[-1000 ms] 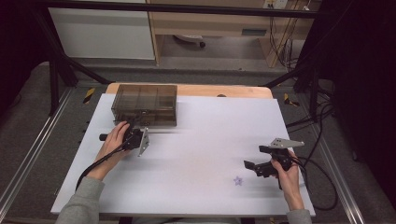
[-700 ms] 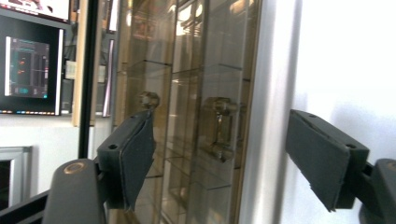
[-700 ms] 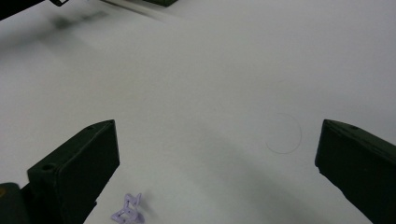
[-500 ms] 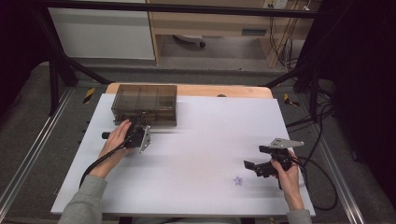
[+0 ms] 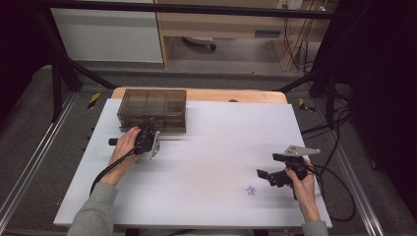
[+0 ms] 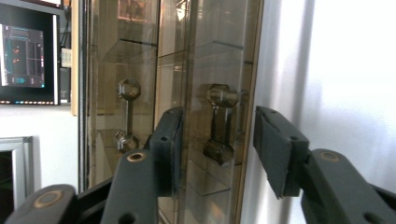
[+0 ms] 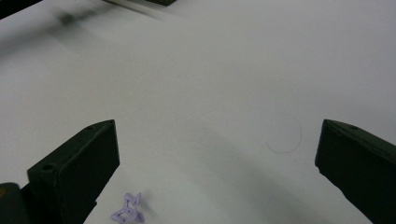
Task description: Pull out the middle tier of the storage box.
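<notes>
A smoke-tinted clear box (image 5: 152,107) stands at the back left of the white table (image 5: 211,147). My left gripper (image 5: 147,133) is rolled on its side against the box's front. In the left gripper view its jaws (image 6: 215,149) have just been closing and straddle the small bar handle (image 6: 219,121) on the box front (image 6: 140,56), with gaps on both sides, so it is open. My right gripper (image 5: 269,173) rests low at the front right, wide open (image 7: 215,158) and holding nothing. A small purple star-shaped piece (image 5: 251,190) (image 7: 127,212) lies on the table by its left jaw.
Shelves or dividers show through the box's tinted walls. A monitor (image 6: 28,60) shows behind the box in the left gripper view. Cables trail off the table's right side (image 5: 339,196). A faint pencilled circle (image 7: 284,135) marks the white surface.
The left gripper has edged toward the front of the box. The right hand and the purple piece have stayed where they were.
</notes>
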Action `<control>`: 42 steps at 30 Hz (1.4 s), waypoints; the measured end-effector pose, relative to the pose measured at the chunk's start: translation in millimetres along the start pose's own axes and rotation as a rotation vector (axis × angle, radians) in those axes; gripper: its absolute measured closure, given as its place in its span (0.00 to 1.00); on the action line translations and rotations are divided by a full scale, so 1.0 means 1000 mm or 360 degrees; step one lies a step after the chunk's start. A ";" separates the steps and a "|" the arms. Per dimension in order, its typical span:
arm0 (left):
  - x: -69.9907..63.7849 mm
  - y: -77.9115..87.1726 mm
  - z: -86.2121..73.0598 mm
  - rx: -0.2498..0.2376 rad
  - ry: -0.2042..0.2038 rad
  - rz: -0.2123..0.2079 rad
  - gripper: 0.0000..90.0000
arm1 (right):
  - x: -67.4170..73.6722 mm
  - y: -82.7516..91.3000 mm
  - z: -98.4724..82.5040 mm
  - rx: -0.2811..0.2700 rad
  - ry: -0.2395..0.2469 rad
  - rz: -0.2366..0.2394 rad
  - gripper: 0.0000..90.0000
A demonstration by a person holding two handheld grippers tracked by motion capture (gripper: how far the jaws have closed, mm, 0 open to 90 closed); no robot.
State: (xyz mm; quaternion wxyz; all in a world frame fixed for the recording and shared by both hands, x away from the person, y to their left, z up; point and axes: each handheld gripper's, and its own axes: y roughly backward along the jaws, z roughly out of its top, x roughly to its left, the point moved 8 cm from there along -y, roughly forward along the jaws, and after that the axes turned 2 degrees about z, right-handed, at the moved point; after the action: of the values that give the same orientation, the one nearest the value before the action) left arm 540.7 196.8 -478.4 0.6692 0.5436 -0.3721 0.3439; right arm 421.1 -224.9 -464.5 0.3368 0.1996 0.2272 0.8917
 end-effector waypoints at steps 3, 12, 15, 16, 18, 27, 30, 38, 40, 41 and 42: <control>0.002 0.000 0.000 0.0008 -0.0029 0.0017 0.68 | 0.000 0.000 0.000 -0.0001 -0.0002 -0.0001 0.01; 0.002 0.000 0.000 0.0022 -0.0090 0.0022 0.70 | 0.000 0.000 0.000 0.0002 0.0000 0.0000 0.01; 0.002 0.000 0.000 0.0020 -0.0092 0.0022 0.70 | 0.000 0.000 0.000 0.0004 -0.0003 0.0002 0.01; 0.002 0.000 0.000 0.0020 -0.0091 0.0022 0.70 | 0.000 0.000 0.000 0.0005 -0.0004 0.0001 0.01; 0.002 0.000 0.000 0.0020 -0.0092 0.0024 0.70 | 0.000 0.000 0.000 0.0007 -0.0003 0.0002 0.01; 0.000 0.003 -0.001 -0.0001 -0.0097 0.0024 0.70 | 0.000 -0.001 -0.001 0.0008 -0.0005 -0.0001 0.01; -0.001 0.006 -0.001 -0.0008 -0.0097 0.0027 0.70 | 0.000 -0.001 -0.001 0.0009 -0.0005 -0.0001 0.01; -0.005 0.012 -0.001 -0.0009 -0.0106 0.0034 0.70 | 0.000 -0.001 -0.001 0.0009 -0.0006 -0.0001 0.01; -0.006 0.012 -0.001 -0.0020 -0.0099 0.0039 0.70 | 0.000 -0.001 -0.001 0.0008 -0.0006 -0.0001 0.01; -0.006 0.013 -0.001 -0.0014 -0.0103 0.0037 0.70 | 0.000 -0.001 -0.001 0.0009 -0.0007 -0.0002 0.01; -0.006 0.014 -0.001 -0.0012 -0.0104 0.0040 0.70 | 0.000 -0.001 -0.001 0.0010 -0.0006 -0.0001 0.01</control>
State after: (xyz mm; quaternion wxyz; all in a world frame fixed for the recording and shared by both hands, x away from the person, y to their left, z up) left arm 526.0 199.9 -477.7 0.6544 0.5473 -0.4018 0.3328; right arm 420.9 -224.5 -465.6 0.3369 0.2023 0.2296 0.8905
